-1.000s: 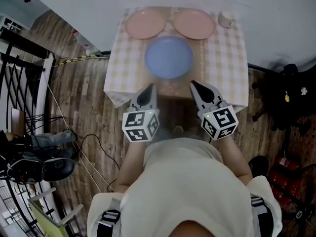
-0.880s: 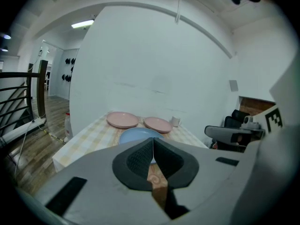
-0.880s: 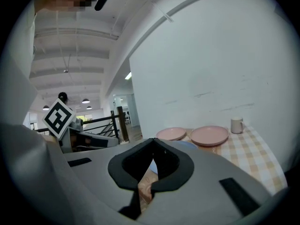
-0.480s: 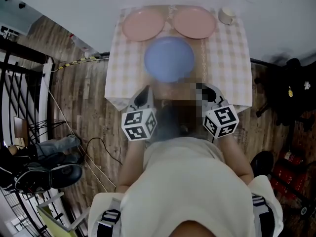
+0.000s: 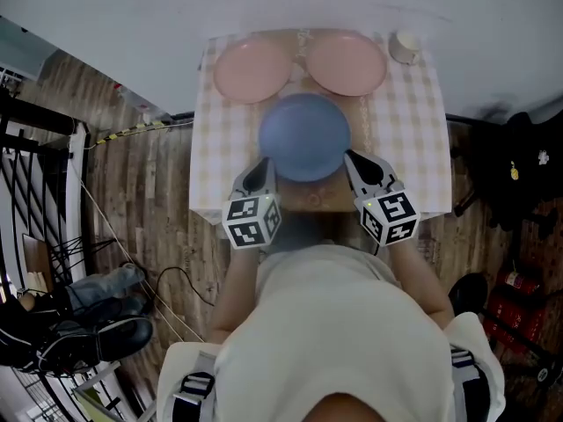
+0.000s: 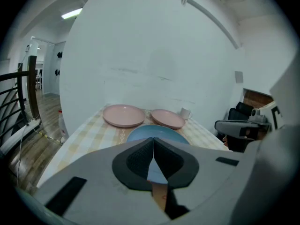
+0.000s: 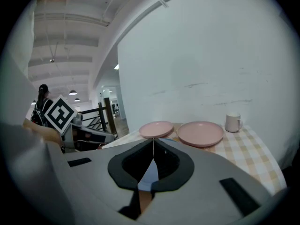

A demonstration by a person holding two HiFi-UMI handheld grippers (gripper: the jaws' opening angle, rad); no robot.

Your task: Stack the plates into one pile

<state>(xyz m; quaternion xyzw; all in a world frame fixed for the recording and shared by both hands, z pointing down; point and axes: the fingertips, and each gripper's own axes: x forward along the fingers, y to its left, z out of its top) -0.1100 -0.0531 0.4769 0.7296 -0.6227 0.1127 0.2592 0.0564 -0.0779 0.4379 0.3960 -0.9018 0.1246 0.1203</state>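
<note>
Desk: checked cloth.
Blue plate: flat, near.
Left pink plate, right pink plate: flat, far.
Left tool, right tool: pressed together.

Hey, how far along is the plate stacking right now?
Done: nothing; left pink plate, right pink plate and blue plate each lie alone, none stacked. In hand: nothing; left gripper and right gripper are both shut and empty, near the blue plate's front rim. Left: all the stacking.
</note>
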